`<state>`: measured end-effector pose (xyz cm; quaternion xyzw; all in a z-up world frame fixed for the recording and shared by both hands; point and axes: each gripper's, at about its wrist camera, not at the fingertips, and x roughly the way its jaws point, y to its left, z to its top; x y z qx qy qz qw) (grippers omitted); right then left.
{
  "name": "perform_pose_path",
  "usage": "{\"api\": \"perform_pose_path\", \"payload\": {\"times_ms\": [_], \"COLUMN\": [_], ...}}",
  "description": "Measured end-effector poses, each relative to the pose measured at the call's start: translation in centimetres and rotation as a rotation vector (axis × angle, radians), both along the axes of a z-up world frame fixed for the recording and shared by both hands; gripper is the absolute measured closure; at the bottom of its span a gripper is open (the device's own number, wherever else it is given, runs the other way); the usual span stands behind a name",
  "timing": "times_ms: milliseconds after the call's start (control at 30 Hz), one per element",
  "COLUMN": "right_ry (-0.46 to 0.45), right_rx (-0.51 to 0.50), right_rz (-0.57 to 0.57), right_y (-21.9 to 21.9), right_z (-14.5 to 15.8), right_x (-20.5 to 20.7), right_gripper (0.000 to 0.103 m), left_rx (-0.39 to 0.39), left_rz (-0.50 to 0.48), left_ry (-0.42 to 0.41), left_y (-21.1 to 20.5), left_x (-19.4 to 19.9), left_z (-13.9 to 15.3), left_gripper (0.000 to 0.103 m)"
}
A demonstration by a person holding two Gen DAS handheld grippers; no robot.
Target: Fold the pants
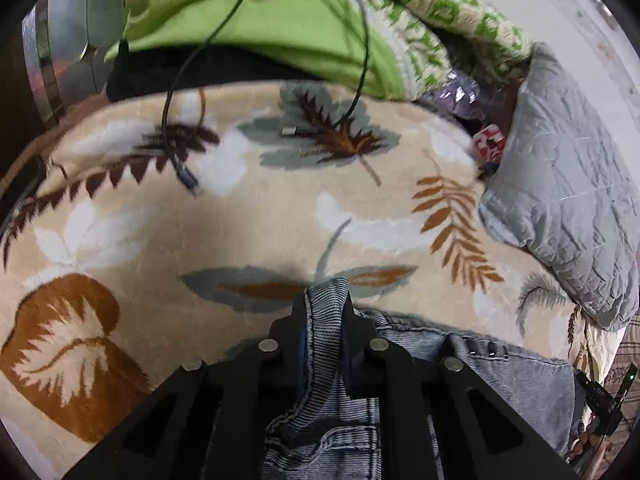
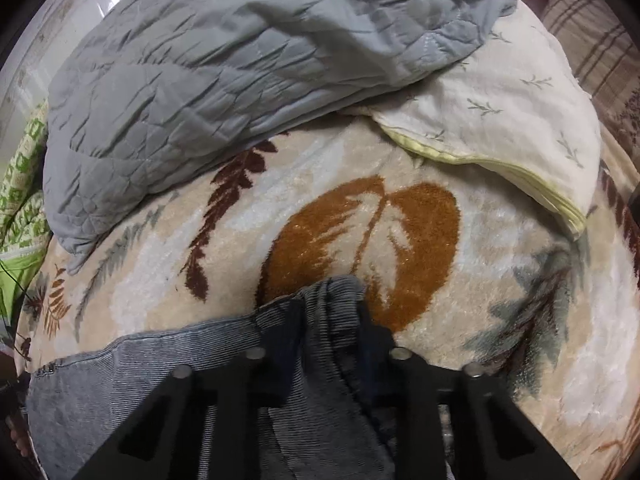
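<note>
Left wrist view: my left tongs (image 1: 326,300) are pinching a bunched fold of the pants (image 1: 500,364), faded grey-blue denim whose stitched edge pokes up between the two black fingers. The rest of the pants spreads to the right and below the tongs, lying on a cream blanket (image 1: 240,232) printed with brown, grey and white leaves. Beyond the blanket, a black cable (image 1: 362,60) trails down onto it and ends in a small silver plug, and a second cable lies to its left. A lime green cloth (image 1: 240,12) is heaped at the far edge, and a grey quilted cover (image 1: 560,184) sits at the right.

In the right wrist view, my right tongs (image 2: 330,296) are pinching another gathered fold of the same pants (image 2: 120,380), which stretch away to the left across the blanket (image 2: 500,280). The fold rests over a large brown leaf in the print. The grey quilted cover (image 2: 200,80) lies crumpled beyond, overlapping a white pillow (image 2: 500,120) with small sprigs. At the lower left edge something like bare toes shows, though it is too blurred to be sure.
</note>
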<state>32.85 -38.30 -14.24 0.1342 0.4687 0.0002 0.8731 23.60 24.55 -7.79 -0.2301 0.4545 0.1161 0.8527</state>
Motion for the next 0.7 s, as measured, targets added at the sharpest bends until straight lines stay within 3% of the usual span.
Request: {"api": "perform_pose_path", "payload": {"times_ms": [100,333,700], "right_ry": [-0.021,-0.172,-0.287], "right_rx": [0.007,0.031,0.134], "right_rz": [-0.001,-0.019,-0.081], "right_y": [-0.3,-0.8,-4.5], "right_z": [0.8,5.2,9.2], "right_x": [-0.5,-3.4,-10.1], "right_gripper": [0.085,0.085,0.085], "left_rx": [-0.008,-0.061,-0.153], "left_rz": [0.001,-0.027,-0.046], "left_ry": [-0.058,-0.2,-0.379], "left_y": [-0.2,-1.2,-1.0], "left_x": [-0.6,-3.0,-11.4], "left_z": [1.7,5.7,9.5], "left_gripper": [0.09,0.09,0.09]}}
